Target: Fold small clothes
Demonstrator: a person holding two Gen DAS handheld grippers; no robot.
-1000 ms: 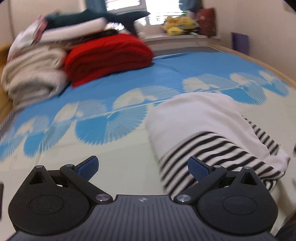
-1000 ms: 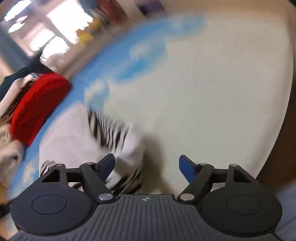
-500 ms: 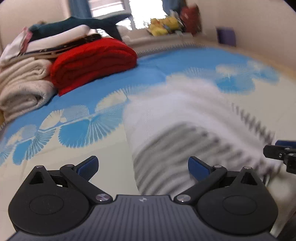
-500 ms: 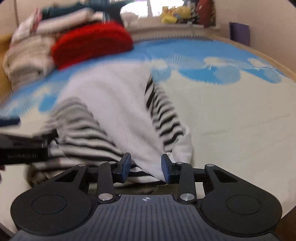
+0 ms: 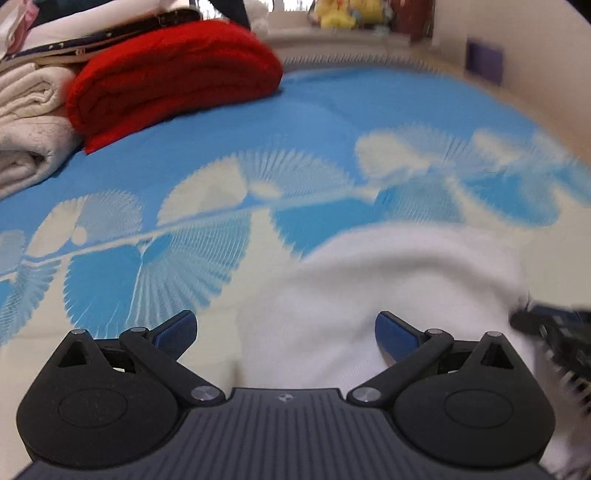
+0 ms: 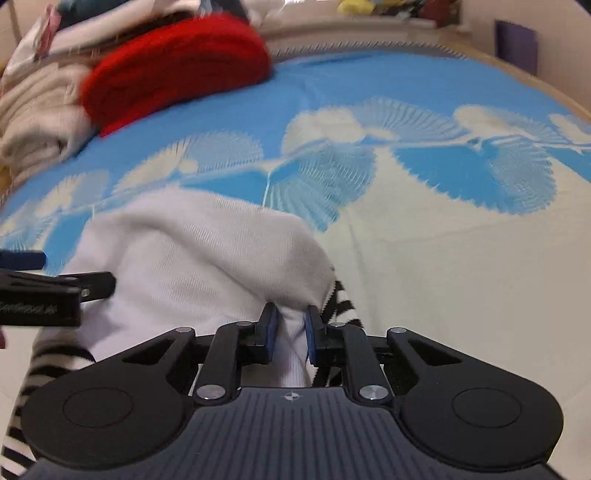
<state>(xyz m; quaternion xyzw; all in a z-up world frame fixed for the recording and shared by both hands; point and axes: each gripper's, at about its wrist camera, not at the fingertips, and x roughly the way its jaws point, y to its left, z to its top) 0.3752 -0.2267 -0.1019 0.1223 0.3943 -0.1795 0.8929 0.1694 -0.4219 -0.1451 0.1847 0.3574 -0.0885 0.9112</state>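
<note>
A small white garment with black-and-white striped parts (image 6: 199, 251) lies on the bed; in the left wrist view it shows as a blurred white mound (image 5: 388, 280). My right gripper (image 6: 290, 328) is shut on a pinch of its white cloth at the near right edge, beside a striped cuff (image 6: 341, 299). My left gripper (image 5: 286, 332) is open, its jaws wide apart over the garment's near left part, holding nothing. The left gripper's finger also shows at the left of the right wrist view (image 6: 55, 291). The right gripper shows blurred at the right edge of the left wrist view (image 5: 554, 328).
The bed cover (image 6: 443, 236) is cream with blue fan patterns. At the back left lie a folded red knit (image 5: 173, 77), cream towels (image 5: 26, 122) and more stacked clothes. Yellow plush toys (image 5: 334, 14) sit on the sill behind.
The right gripper has closed fully onto the white cloth. Both grippers have moved forward over the garment; its striped part has dropped out of the left wrist view.
</note>
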